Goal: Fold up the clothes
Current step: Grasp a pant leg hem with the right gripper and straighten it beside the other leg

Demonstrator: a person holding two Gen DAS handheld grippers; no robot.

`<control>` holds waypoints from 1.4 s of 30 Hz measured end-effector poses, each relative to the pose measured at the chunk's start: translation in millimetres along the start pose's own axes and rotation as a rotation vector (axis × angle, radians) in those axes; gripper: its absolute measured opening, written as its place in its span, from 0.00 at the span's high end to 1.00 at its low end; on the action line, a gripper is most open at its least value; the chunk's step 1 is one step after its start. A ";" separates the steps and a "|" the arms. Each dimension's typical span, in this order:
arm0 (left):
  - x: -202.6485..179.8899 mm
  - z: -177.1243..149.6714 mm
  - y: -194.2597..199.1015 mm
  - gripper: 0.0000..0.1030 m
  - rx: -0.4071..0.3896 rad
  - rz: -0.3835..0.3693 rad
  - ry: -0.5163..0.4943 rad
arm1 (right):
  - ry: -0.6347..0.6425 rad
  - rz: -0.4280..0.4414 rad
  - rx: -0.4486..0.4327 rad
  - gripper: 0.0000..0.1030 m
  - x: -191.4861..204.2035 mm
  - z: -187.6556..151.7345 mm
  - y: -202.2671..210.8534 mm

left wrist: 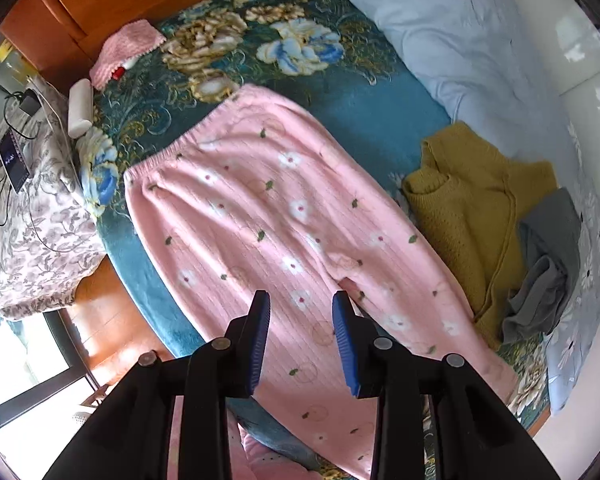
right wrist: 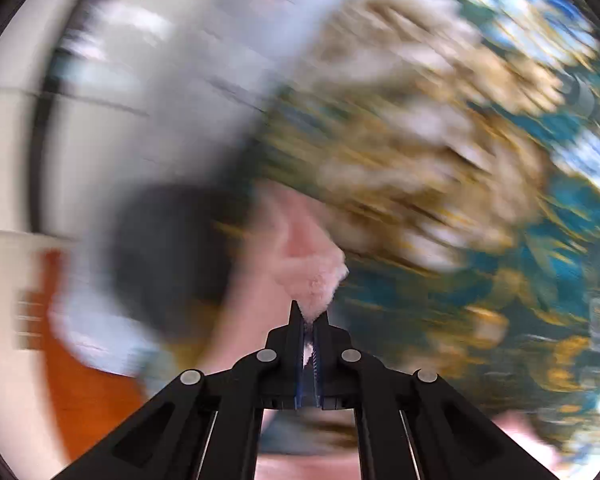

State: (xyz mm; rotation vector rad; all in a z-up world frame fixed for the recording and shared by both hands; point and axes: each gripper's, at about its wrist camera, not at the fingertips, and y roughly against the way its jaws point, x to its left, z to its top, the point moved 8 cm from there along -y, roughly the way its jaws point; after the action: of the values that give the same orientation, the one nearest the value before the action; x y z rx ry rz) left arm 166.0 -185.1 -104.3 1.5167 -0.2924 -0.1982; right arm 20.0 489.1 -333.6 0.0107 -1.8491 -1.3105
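Left gripper (left wrist: pixel 301 300) hangs above the pink trousers (left wrist: pixel 284 216), fingers spread apart, gripping nothing. Trousers lie flat on the floral blanket (left wrist: pixel 340 92), waistband at the far end from it. Mustard sweater (left wrist: pixel 476 208) off to its right. Right gripper (right wrist: pixel 310 312) pinched tight on a tuft of pink cloth (right wrist: pixel 314 280); surroundings blurred.

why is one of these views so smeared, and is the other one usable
Right wrist view: heavy motion blur, only the right gripper pinching pink fabric is sharp. Left wrist view: sharp, fisheye-bent; pink pants and open left gripper are clear.
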 end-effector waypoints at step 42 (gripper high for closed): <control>280.9 95.1 -137.9 0.68 0.119 -0.337 0.549 | 0.173 -0.121 -0.006 0.64 102.3 -238.8 41.2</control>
State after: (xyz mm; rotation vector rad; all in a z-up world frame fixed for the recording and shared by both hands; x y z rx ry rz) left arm 410.5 -368.5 -220.6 1.6675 0.3967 -0.0237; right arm 123.1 277.6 -215.9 0.2296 -1.7192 -1.3536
